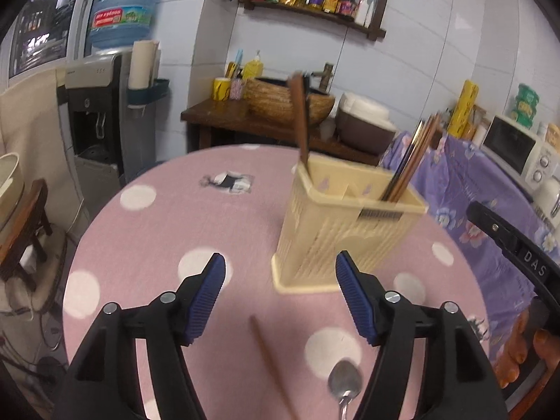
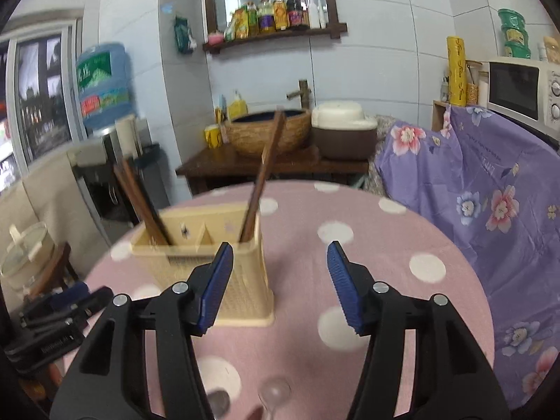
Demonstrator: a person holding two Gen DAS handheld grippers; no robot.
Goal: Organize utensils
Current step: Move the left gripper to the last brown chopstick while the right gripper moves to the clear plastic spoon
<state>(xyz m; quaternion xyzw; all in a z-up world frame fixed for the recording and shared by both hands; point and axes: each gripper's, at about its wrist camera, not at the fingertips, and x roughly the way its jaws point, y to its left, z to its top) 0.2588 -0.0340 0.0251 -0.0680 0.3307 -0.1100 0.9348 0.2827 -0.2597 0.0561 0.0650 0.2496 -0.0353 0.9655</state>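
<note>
1. The left gripper (image 1: 280, 273) hung above the pink dotted table (image 1: 168, 231) with its fingers spread wide and nothing between them.
2. The cream holder (image 1: 346, 231) stood on the table just ahead of that gripper and a little to its right, its base near the right fingertip.
3. A wooden utensil (image 1: 300, 119) stood upright in the holder's far-left compartment; a bundle of chopsticks (image 1: 411, 159) leaned out of the right one.
4. Below the left gripper, between its fingers, a metal spoon (image 1: 344, 383) lay on the table with a brown stick (image 1: 269, 360) just to its left.
5. The right gripper (image 2: 280, 262) was released too, fingers apart and empty.
6. From its view the holder (image 2: 241, 280) sat ahead and to the left, partly behind the left finger.
7. Close under the right gripper two blurred spoon bowls, one grey (image 2: 218, 400) and one clear (image 2: 274, 390), lay on the table.
</note>
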